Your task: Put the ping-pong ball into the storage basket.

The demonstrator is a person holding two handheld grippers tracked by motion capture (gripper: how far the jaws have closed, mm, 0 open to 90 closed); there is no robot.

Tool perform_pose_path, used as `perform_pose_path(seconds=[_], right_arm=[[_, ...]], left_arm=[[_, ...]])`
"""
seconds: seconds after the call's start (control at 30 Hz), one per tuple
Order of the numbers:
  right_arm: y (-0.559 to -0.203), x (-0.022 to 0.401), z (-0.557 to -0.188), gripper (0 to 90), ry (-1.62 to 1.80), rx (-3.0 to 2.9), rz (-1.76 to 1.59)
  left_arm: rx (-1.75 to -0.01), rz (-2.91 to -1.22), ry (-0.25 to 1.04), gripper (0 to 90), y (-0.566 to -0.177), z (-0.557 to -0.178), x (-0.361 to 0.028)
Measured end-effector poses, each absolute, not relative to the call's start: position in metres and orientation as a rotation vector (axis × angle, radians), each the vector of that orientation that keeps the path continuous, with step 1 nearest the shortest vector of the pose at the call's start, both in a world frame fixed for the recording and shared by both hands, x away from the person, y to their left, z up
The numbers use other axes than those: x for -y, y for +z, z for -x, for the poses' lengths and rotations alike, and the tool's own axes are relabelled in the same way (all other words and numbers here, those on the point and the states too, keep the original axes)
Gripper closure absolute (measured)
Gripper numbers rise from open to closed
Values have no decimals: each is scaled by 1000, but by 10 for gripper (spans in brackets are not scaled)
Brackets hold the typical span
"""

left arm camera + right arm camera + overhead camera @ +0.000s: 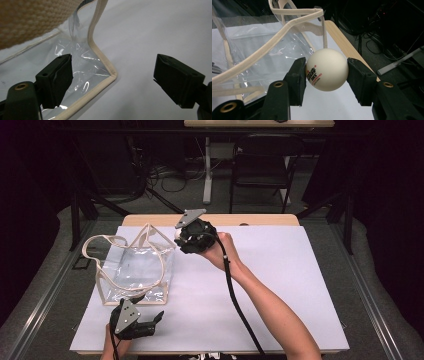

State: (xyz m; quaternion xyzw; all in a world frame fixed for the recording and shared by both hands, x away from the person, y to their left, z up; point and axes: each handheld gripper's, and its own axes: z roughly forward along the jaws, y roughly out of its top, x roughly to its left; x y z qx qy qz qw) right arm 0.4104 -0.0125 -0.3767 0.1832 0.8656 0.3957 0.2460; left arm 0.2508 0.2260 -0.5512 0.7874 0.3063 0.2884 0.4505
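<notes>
High view first: I see a clear plastic bag (134, 270) with cream cloth trim and loose handles standing on the white sheet (280, 285) that covers the table, toward the left side. My right gripper (181, 236) hovers just beside the bag's far right top corner, held up off the sheet by the hand (220, 249). Right gripper view shows its jaws closed on a white ping-pong ball (327, 69) with red and black print — one pad pressing each side — and the bag's open mouth just beyond. My left gripper (150, 316) sits low at the near edge, by the bag's near right corner. Left gripper view shows its jaws spread wide with nothing between the pads, and that trimmed bottom corner (110, 75) lies between them on the sheet.
</notes>
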Motion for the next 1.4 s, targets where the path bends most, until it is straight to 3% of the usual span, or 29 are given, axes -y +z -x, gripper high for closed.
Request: perform_pose_path(seconds=[1.4], right_arm=[[-361, -7, -403, 505, 1114, -2357, -434]], left_arm=[[-755, -1946, 710, 160, -551, -251, -226]])
